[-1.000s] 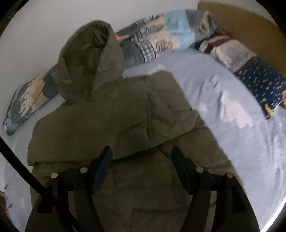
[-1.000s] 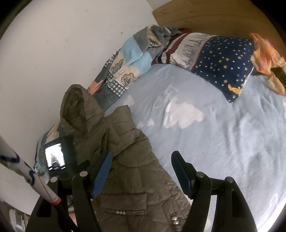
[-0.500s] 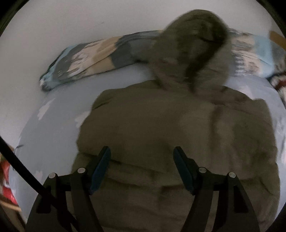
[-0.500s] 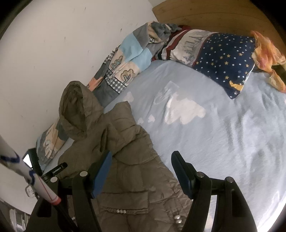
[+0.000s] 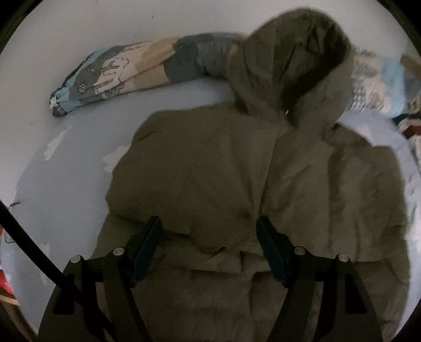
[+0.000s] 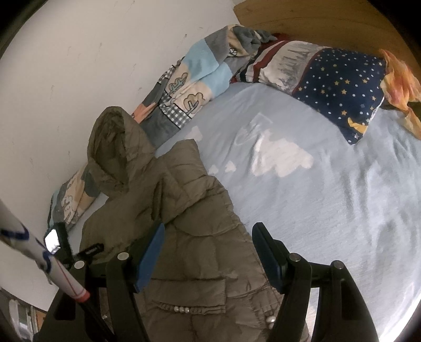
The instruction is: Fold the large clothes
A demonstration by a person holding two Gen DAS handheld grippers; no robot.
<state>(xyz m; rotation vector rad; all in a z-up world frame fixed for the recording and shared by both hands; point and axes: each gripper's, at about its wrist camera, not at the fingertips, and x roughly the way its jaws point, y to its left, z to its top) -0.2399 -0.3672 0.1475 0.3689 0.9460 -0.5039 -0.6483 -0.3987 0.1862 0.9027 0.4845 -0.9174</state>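
Observation:
An olive green puffy jacket [image 5: 263, 184] lies spread on the light blue bed sheet [image 5: 65, 197], its hood [image 5: 289, 68] propped against the wall. My left gripper [image 5: 208, 223] hovers open over the middle of the jacket's body, with nothing pinched between its blue pads. In the right wrist view the same jacket [image 6: 189, 215] stretches from the hood [image 6: 115, 147] down to a bead-trimmed pocket [image 6: 184, 307]. My right gripper [image 6: 209, 229] stands open over the jacket's near right edge, and its fingers grip no fabric.
A rolled patchwork quilt [image 6: 184, 89] lies along the white wall [image 6: 65, 79]. A star-patterned pillow [image 6: 342, 89], an orange cloth [image 6: 400, 84] and a wooden headboard [image 6: 315, 18] lie at the far end. A white rod [image 6: 52, 265] crosses the lower left corner. Bare sheet [image 6: 329, 197] spreads right.
The left wrist view has swung across the jacket: the hood went from upper left to upper right. The left jaws have widened a little. The right gripper has stayed put.

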